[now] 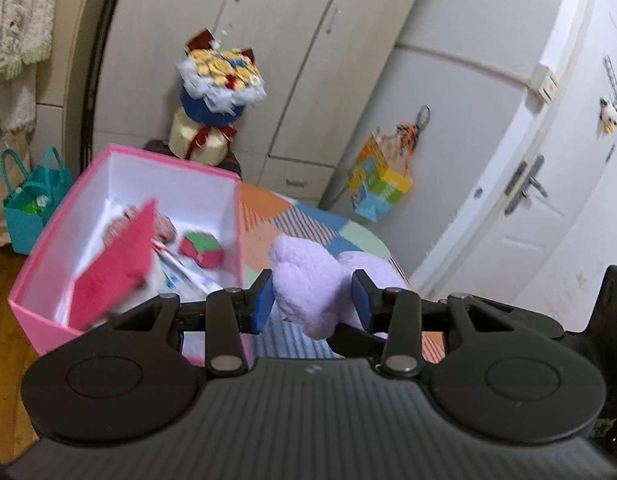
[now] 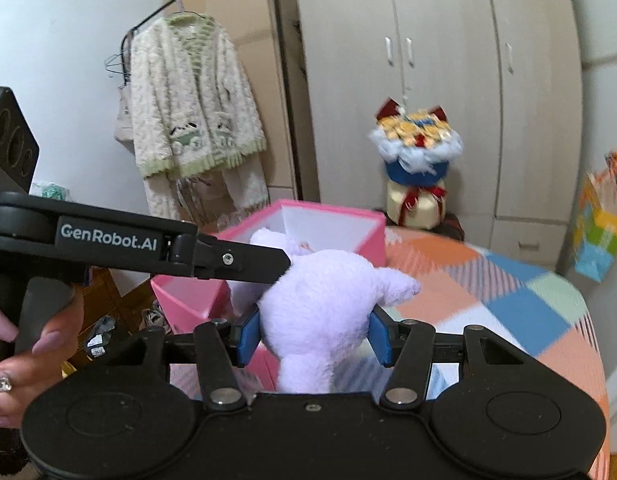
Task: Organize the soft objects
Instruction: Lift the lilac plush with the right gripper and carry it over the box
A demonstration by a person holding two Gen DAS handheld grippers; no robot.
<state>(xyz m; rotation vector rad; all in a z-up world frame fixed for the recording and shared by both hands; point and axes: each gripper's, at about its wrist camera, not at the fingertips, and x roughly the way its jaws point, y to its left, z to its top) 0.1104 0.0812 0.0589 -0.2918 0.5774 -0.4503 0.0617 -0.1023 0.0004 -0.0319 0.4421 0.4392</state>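
**Two claws on one plush, box close by**

The right claw [image 2: 313,338] was pinching the lilac plush [image 2: 320,304] at mid-frame, its blue pads pressed into the fur on both sides; the left claw [image 1: 313,300] had its pads either side of a limb of the same plush [image 1: 308,296], low centre of the left view, though only the left pad looked to touch the fur, so whether it gripped firmly I cannot tell; the toy hung above the patchwork cover [image 2: 508,292], just right of the pink box [image 1: 120,232].

Risks, as judged: with both claws on one soft body, pulling apart could strain a seam or tear the toy free of one grip; fur compresses and slides, so a loose pinch could drop it onto the cover short of the box; the box already held a red cloth [image 1: 116,264] propped on edge and a red-green cube [image 1: 200,250], so a careless drop might leave the plush perched on the rim; a knock from an arm might also shove the light box, which sat near the cover's edge.

Writing: "GenRobot.AI" in white on the left gripper's arm, at the left of the right view; print on the hanging gift bag [image 1: 378,184] was too blurred to read.
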